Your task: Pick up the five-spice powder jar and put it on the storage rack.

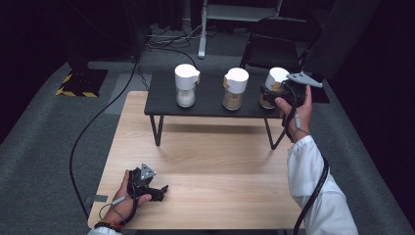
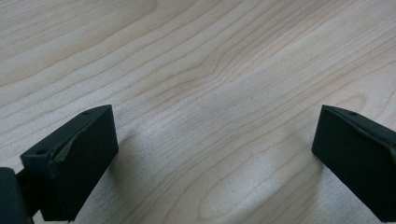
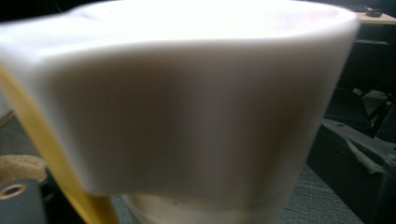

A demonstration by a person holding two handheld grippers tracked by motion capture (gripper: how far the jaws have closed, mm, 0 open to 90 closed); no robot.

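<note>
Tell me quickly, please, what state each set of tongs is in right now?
Left tongs: open, nothing between them, over the pale wooden table.
Right tongs: open around the white-lidded glass jar, not gripping.

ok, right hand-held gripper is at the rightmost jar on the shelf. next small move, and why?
Probably draw the right hand-held gripper straight back off the rightmost jar. Its jaws look spread rather than clamped, with the white lid close between them, and the jar stands upright on the black shelf in line with the other two.
</note>
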